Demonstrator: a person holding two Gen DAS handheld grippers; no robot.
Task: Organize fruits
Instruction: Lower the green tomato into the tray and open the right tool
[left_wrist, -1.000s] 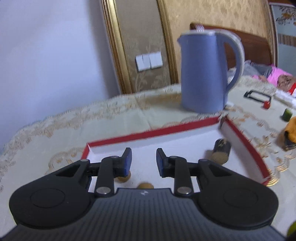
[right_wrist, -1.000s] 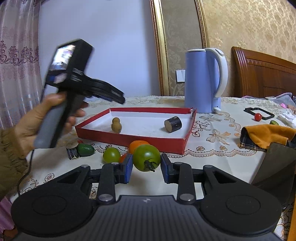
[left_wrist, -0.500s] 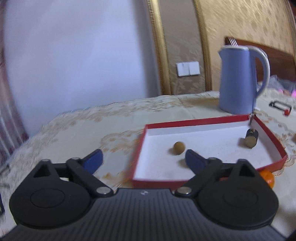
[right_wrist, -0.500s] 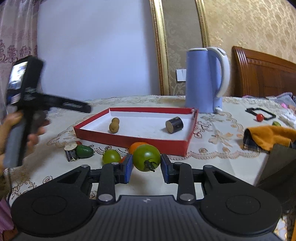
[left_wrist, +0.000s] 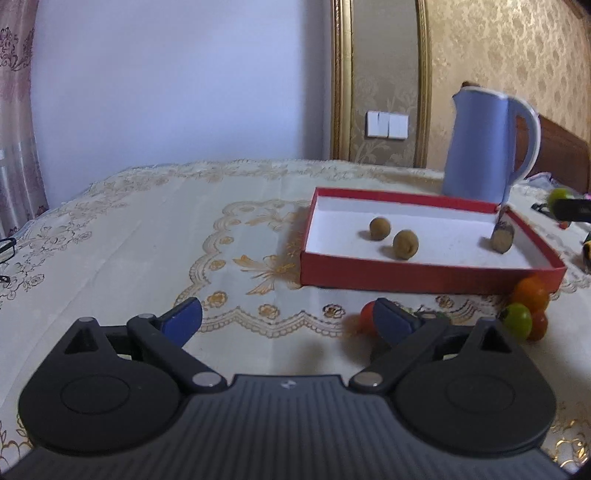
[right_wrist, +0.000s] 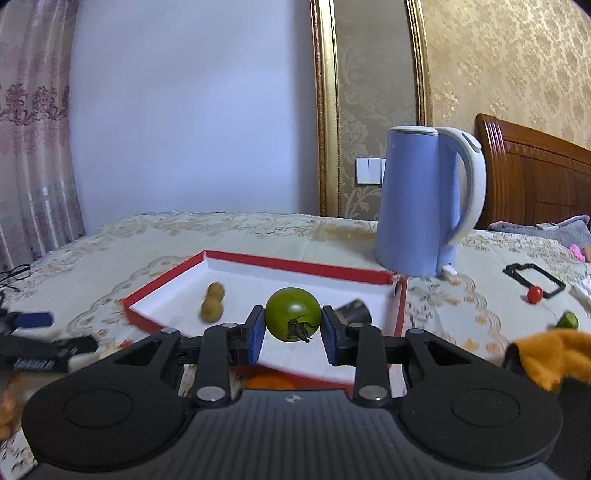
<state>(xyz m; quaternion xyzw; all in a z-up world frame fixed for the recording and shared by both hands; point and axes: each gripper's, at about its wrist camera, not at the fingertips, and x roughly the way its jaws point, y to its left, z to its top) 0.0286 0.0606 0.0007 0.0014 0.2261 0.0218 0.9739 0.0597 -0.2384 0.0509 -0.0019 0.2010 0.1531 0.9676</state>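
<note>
Your right tongs (right_wrist: 292, 331) are clenched on the green tomato (right_wrist: 292, 314), centre frame, probably above the red tray (right_wrist: 166, 291). It is smooth and bruisable; keep pressing its sides gently. Left tongs (left_wrist: 288, 319) are released, empty.

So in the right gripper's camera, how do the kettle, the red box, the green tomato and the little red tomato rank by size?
1. red box and blue kettle: too alike to rank
2. green tomato, though it sits nearest the camera
3. little red tomato
</note>
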